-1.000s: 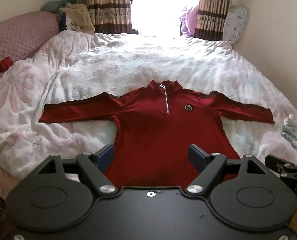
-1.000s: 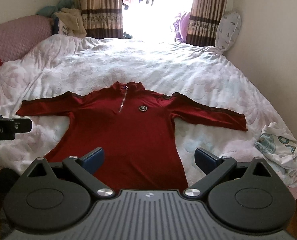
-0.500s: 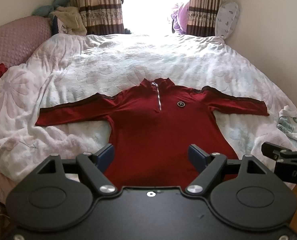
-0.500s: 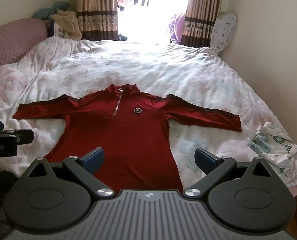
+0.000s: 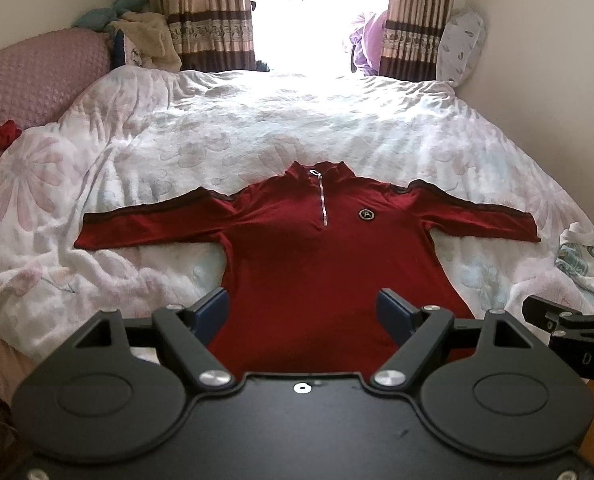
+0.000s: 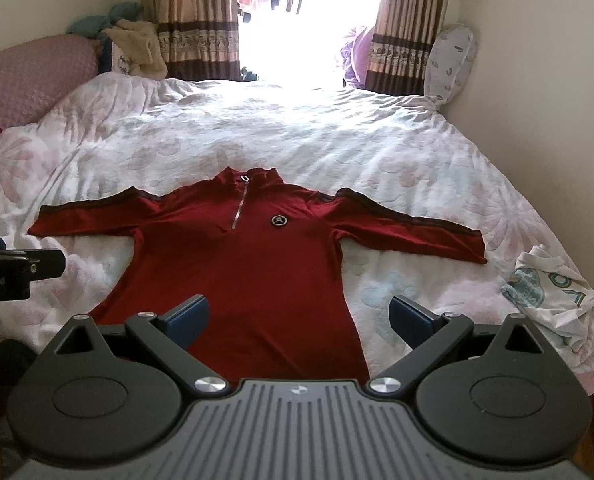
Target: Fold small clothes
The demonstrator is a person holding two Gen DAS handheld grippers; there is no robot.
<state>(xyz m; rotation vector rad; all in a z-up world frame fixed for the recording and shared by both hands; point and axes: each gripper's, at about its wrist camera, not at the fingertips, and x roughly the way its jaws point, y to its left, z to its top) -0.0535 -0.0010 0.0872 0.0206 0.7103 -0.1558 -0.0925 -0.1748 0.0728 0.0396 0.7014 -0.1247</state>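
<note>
Your left tongs (image 5: 303, 306) and right tongs (image 6: 299, 314) both gape wide, holding nothing, at the near edge of the bed (image 5: 257, 120), where the red shirt (image 5: 321, 256) lies spread flat, sleeves out.

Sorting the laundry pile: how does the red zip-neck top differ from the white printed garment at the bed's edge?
The red top lies spread flat, sleeves out; the white garment is crumpled in a heap. The red top is plain dark red with a round chest badge; the white garment carries teal print. The red top sits mid-bed; the white garment hangs at the edge. Both lie unfolded on the floral quilt.
</note>
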